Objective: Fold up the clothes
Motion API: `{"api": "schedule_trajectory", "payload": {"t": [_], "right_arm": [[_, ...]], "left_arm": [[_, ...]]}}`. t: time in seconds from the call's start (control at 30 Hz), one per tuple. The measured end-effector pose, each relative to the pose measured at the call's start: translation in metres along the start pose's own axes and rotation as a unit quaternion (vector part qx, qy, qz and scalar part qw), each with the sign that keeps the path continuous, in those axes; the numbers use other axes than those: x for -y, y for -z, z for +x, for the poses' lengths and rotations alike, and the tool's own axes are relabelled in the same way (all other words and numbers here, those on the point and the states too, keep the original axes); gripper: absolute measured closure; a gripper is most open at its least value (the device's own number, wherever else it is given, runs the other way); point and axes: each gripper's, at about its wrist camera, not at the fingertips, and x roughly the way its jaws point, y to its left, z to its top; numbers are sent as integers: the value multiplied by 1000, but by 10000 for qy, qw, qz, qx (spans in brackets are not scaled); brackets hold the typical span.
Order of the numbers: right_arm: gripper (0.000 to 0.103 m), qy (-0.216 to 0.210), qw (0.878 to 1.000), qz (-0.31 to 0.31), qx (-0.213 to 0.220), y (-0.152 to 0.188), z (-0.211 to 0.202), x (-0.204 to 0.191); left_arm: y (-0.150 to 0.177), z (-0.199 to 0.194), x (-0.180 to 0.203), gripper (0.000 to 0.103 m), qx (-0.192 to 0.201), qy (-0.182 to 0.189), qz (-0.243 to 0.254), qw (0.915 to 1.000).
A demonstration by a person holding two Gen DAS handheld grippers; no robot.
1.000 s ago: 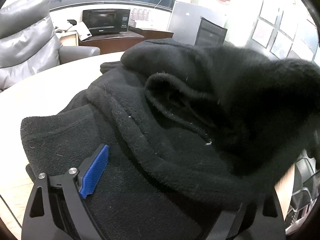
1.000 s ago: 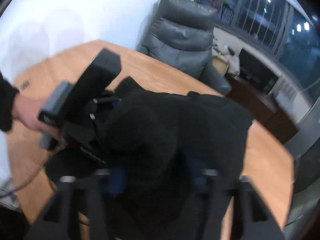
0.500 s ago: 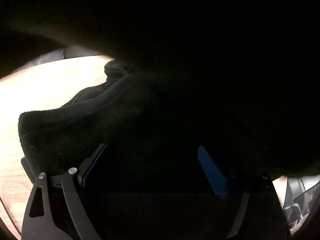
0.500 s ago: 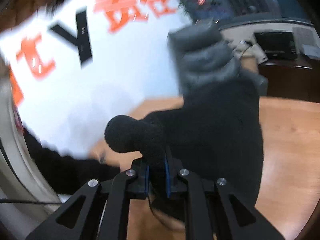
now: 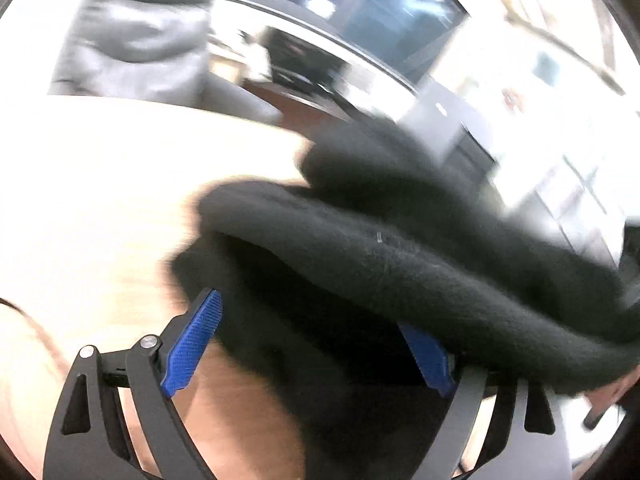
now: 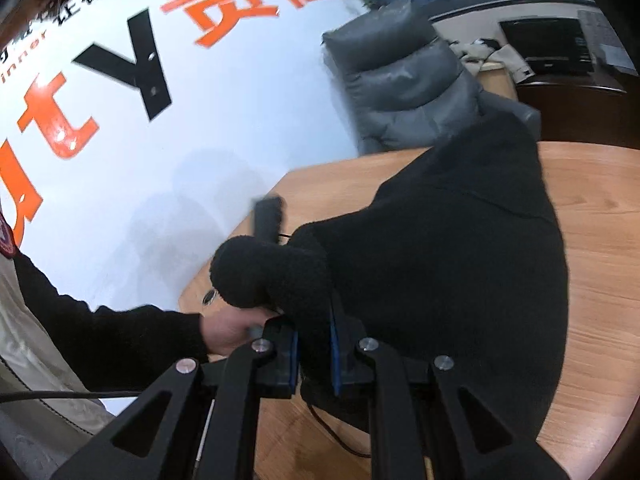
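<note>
Left wrist view: left gripper (image 5: pixel 316 344) jaws apart, black fleece (image 5: pixel 400 264) draped over far pad, unpinched. Right wrist view: right gripper (image 6: pixel 313 354) clamped on fleece (image 6: pixel 460 260) edge, lifted above wooden table (image 6: pixel 600 240). Step: carrying fold over. Next: lay edge flat.

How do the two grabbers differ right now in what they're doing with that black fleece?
The right gripper has its blue pads squeezed shut on a bunched edge of the black fleece garment, while the left gripper stands wide open. The right one lifts the cloth off the wooden table; across the left one the fleece only drapes, unpinched. Both share the same black frames and blue pads.
</note>
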Motion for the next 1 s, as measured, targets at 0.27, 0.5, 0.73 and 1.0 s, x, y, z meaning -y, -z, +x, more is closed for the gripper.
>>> {"api": "schedule_trajectory", "payload": {"t": [0.27, 0.5, 0.73, 1.0], "right_arm": [[91, 168, 9933, -498, -1028, 27, 57, -7], [76, 611, 9814, -949, -1551, 32, 74, -18], [40, 534, 9802, -1191, -1492, 41, 31, -48], [25, 1246, 9846, -850, -883, 33, -51, -19]], "left_arm": [[-16, -199, -2, 14, 663, -1608, 154, 9846], [-75, -376, 29, 6, 1214, -3261, 147, 9374], [-91, -422, 95, 4, 1207, -4241, 974, 8922], [-82, -354, 101, 1, 682, -3555, 934, 9275]]}}
